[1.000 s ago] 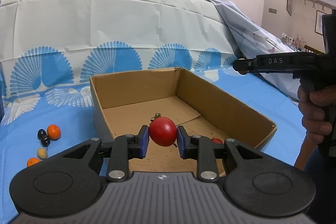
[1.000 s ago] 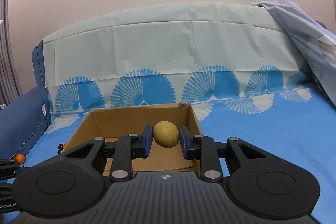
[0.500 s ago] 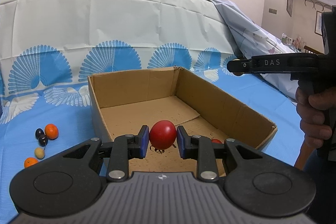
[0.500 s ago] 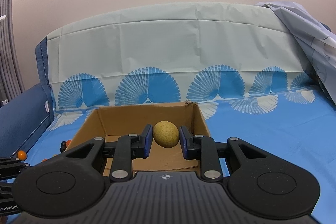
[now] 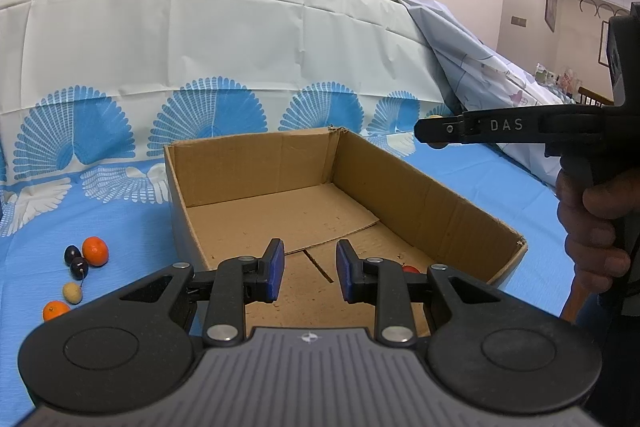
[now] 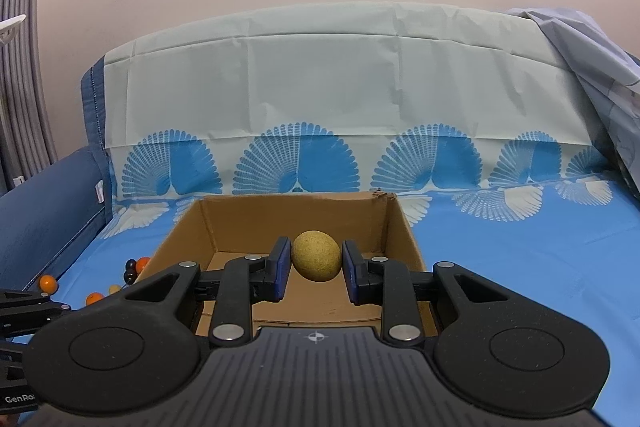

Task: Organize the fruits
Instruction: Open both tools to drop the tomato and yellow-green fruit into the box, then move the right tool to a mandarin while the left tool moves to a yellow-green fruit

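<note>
The blue patterned cloth spreads across the whole surface, and on it sits the open cardboard box, its brown floor bare across the middle. Over the box's near edge hovers the left gripper, blue pads spread apart with nothing between them. At three o'clock from it, in the left wrist view, the right gripper reaches in side-on above the box's right wall, a hand wrapped around its handle. From the right wrist view, that gripper is pinching a yellow-tan fruit between its pads, held above the box interior. Inside the box, a small red fruit peeks out at the near right, mostly hidden behind the left gripper's finger. Out on the cloth at nine o'clock from the box lies a loose cluster: an orange fruit, two dark fruits touching it, a pale fruit and a second orange one nearer.
</note>
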